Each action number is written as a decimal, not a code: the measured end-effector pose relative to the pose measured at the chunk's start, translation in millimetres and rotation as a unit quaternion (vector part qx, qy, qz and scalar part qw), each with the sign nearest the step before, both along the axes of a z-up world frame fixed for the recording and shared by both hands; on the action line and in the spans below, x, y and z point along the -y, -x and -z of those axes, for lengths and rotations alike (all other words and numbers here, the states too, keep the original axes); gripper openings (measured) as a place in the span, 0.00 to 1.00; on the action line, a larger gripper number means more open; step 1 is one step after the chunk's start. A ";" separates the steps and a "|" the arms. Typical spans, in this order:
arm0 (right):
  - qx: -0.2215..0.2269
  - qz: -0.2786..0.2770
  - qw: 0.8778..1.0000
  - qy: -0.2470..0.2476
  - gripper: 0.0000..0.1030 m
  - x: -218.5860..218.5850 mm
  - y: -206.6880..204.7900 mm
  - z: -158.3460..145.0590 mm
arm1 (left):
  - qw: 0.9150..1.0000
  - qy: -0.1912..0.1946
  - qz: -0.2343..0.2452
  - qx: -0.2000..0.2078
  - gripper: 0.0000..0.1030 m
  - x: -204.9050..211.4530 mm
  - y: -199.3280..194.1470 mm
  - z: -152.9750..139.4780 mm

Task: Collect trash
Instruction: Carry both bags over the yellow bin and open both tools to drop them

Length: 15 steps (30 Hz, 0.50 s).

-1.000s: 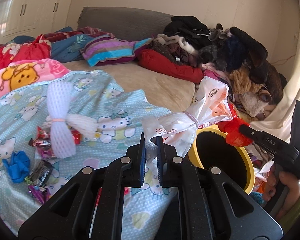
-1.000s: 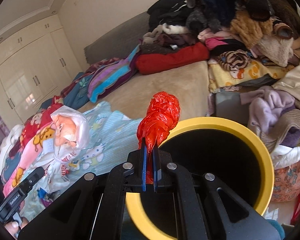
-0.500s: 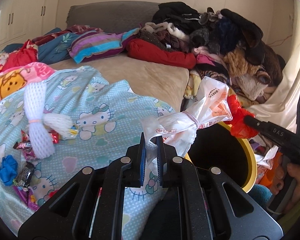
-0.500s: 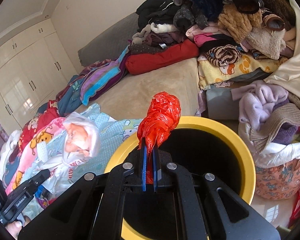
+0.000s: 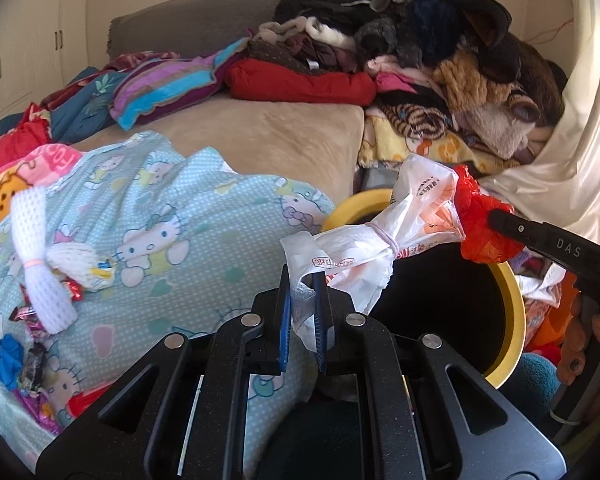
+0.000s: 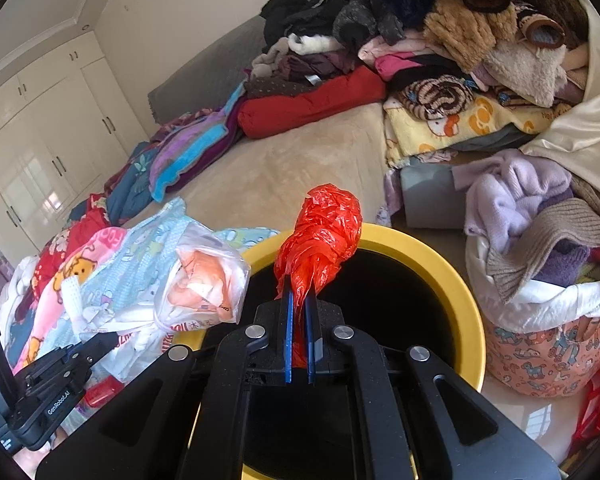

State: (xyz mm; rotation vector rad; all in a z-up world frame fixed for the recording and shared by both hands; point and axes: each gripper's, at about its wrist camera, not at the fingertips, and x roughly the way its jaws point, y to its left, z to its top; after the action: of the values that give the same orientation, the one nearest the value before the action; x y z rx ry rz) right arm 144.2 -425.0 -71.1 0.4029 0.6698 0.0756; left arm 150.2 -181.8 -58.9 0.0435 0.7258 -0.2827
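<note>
Red plastic bag (image 6: 320,240) pinched in your right claw (image 6: 299,312) and a knotted white bag (image 5: 380,240) pinched in your left claw (image 5: 302,296) both hang over the yellow bin (image 6: 456,280), neither dropped yet. White netting (image 5: 40,260) and candy wrappers (image 5: 28,360) remain on the bed (image 5: 260,140), well apart from the bin; nothing blocks its mouth.
</note>
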 end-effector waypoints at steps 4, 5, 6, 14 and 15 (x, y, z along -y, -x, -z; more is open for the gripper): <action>-0.030 0.002 1.000 -0.006 0.05 10.9 -4.3 12.1 | 1.000 -0.009 0.004 0.007 0.06 11.6 -5.1 -1.6; -0.036 0.006 0.999 -0.004 0.05 13.2 -4.6 15.4 | 1.000 -0.009 0.004 0.006 0.06 13.6 -6.8 -2.4; -0.041 0.010 0.999 -0.002 0.05 15.2 -4.6 18.2 | 1.000 -0.010 0.005 0.007 0.06 15.6 -6.8 -2.8; -0.041 0.016 0.999 -0.022 0.07 25.0 -4.0 21.9 | 0.999 -0.021 0.026 0.006 0.09 35.9 -7.6 1.1; -0.040 0.016 0.999 -0.023 0.07 24.9 -3.6 21.7 | 0.999 -0.021 0.028 0.007 0.10 37.3 -7.9 2.3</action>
State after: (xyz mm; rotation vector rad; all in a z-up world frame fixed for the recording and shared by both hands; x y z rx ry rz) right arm 147.8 -449.9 -92.8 0.4624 0.7419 0.0439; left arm 158.1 -219.1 -61.2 0.1044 0.7179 -0.3199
